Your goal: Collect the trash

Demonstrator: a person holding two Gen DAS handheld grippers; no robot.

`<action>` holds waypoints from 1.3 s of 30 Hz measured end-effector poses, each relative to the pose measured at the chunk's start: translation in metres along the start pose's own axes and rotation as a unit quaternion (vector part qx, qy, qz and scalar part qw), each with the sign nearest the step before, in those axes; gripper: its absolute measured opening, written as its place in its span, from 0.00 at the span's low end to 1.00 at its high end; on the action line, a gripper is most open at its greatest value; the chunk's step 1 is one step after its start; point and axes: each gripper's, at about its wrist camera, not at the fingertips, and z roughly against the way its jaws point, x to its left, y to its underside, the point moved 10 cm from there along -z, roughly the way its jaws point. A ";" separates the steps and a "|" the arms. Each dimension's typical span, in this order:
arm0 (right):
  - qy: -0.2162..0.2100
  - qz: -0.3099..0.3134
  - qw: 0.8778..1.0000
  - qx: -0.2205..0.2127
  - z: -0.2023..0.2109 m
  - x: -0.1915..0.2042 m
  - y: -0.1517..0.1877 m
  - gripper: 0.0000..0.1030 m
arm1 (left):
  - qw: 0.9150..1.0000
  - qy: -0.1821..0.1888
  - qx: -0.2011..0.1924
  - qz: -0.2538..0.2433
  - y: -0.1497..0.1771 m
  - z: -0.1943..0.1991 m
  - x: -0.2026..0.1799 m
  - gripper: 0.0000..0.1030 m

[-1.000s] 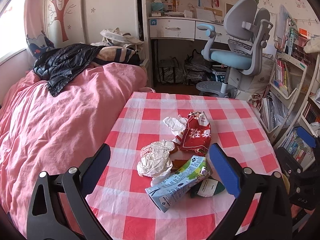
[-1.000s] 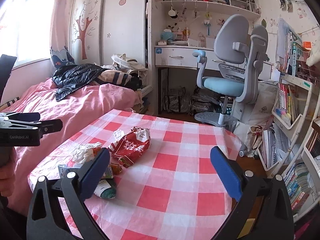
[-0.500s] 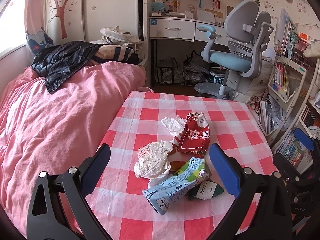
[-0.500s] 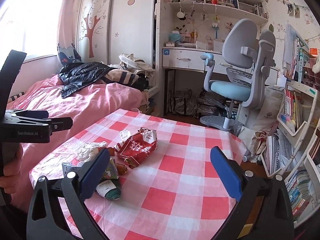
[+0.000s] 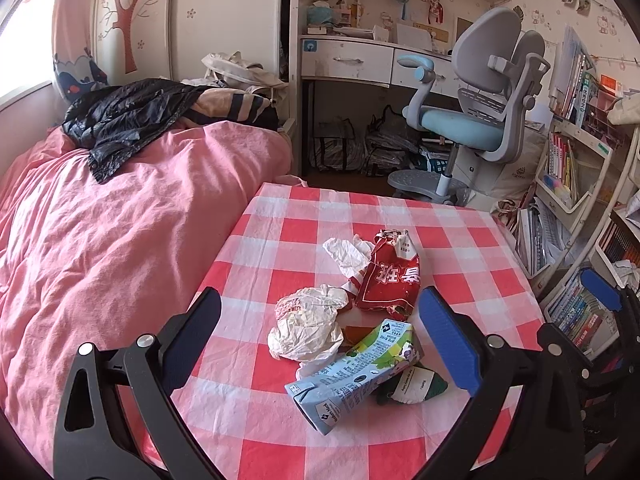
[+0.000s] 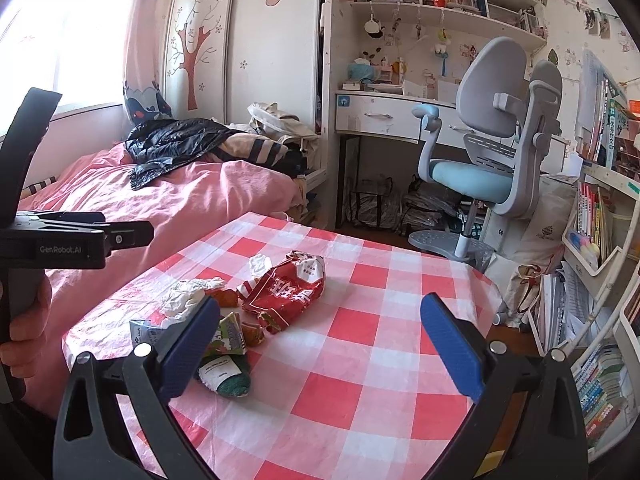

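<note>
Trash lies in a pile on the red-and-white checked table [image 5: 256,412]: a red snack bag [image 5: 394,276], crumpled white paper [image 5: 306,326], a flattened blue-and-green drink carton [image 5: 352,372] and a green-and-white wrapper [image 5: 414,386]. My left gripper [image 5: 320,344] is open and empty, hovering just short of the pile with the carton and paper between its fingers' line. My right gripper [image 6: 320,344] is open and empty over the table's near side, right of the pile; the red bag [image 6: 290,292] and the wrapper [image 6: 224,372] show there.
A pink bed [image 5: 100,240] with a black jacket [image 5: 132,120] borders the table's left side. A grey-and-blue desk chair [image 5: 476,120] and a white desk [image 5: 360,60] stand beyond. Bookshelves [image 6: 600,240] line the right. The left gripper's body [image 6: 60,240] shows at the right wrist view's left edge.
Both cameras have drifted slightly; the pile sits a little lower and nearer in the left wrist view. Both grippers stay open and nothing on the table has moved.
</note>
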 end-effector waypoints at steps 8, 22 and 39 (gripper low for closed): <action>-0.006 0.005 1.000 -0.006 0.002 0.003 -0.002 0.93 | 1.000 0.007 -0.004 -0.001 -0.002 -0.001 -0.002 0.93; -0.024 0.035 0.999 0.005 -0.003 0.019 0.003 0.93 | 1.000 -0.013 0.000 0.025 -0.004 -0.006 0.027 0.93; -0.049 0.099 0.986 0.129 -0.043 0.052 0.056 0.93 | 0.989 -0.009 0.102 -0.110 0.042 -0.048 -0.012 0.93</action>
